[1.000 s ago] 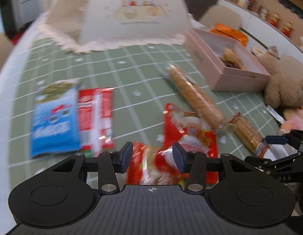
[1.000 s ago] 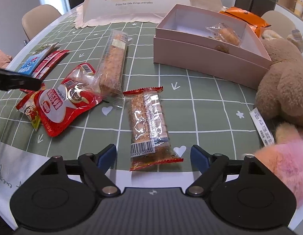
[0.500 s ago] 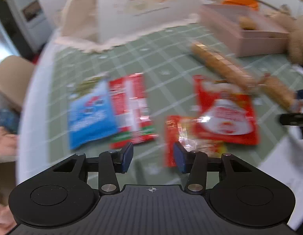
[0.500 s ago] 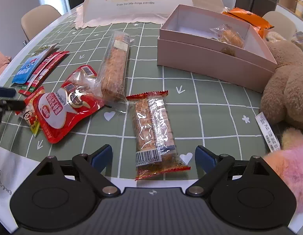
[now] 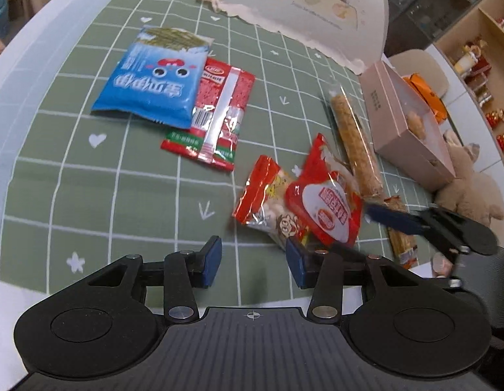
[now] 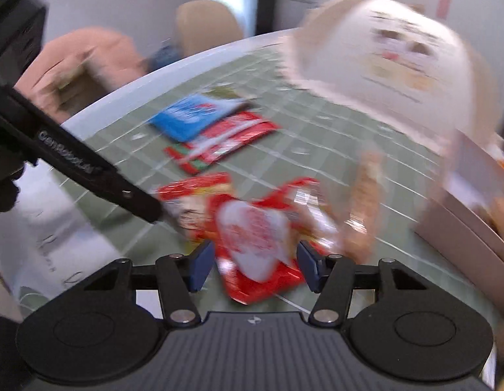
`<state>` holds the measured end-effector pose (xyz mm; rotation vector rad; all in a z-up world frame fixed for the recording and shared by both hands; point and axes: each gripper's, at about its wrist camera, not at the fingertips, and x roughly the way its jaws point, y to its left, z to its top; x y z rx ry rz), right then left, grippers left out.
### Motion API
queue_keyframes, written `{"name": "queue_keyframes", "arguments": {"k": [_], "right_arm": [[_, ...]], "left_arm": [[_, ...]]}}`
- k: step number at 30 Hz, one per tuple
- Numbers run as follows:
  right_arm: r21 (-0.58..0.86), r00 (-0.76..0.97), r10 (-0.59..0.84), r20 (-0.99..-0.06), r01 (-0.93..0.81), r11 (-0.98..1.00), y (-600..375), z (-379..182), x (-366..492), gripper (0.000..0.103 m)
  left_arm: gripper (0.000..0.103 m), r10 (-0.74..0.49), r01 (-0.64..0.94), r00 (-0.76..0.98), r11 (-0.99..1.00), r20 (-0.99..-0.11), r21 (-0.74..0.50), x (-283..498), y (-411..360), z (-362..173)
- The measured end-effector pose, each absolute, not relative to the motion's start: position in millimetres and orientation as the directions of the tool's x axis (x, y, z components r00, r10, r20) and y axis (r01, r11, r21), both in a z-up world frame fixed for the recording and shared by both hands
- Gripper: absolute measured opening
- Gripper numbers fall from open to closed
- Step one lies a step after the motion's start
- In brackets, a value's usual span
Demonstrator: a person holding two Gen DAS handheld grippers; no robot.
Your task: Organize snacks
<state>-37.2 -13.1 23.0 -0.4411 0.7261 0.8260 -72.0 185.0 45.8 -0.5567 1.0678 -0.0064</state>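
Note:
Snack packets lie on the green checked tablecloth. In the left wrist view my left gripper hovers low over bare cloth, open, its jaws closing a little with nothing between them. A red-orange cartoon packet sits just past its right fingertip. A red-and-white packet overlaps that one. My right gripper straddles the red-and-white packet; its jaws are closing and the blurred picture shows no firm pinch. A blue packet and a flat red packet lie farther off.
A long biscuit sleeve and a short biscuit pack lie right of the red packets. Behind them stands an open pink box with a snack inside. A mesh food cover stands behind, a teddy bear at the right.
My right gripper swung left from the short biscuit pack to the red-and-white packet, and its jaws narrowed. My left gripper rolled and shifted, so the red packets now lie to its right.

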Motion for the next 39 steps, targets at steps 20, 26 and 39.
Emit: {"name": "queue_keyframes", "arguments": {"k": [20, 26, 39], "right_arm": [[-0.425, 0.667, 0.380, -0.640, -0.721, 0.548, 55.4, -1.9, 0.4, 0.056], [-0.183, 0.485, 0.468, -0.739, -0.813, 0.553, 31.9, 5.7, -14.0, 0.059], [-0.026, 0.604, 0.273, -0.749, -0.438, 0.899, -99.1, 12.9, -8.5, 0.075]], "left_arm": [[0.048, -0.287, -0.292, 0.553, 0.812, -0.782, -0.505, -110.0, 193.0, 41.4], [0.048, -0.285, -0.302, 0.561, 0.803, -0.777, -0.514, -107.3, 193.4, 42.0], [0.048, -0.144, -0.094, 0.529, 0.969, -0.836, -0.227, -41.0, 120.3, 39.7]]}}
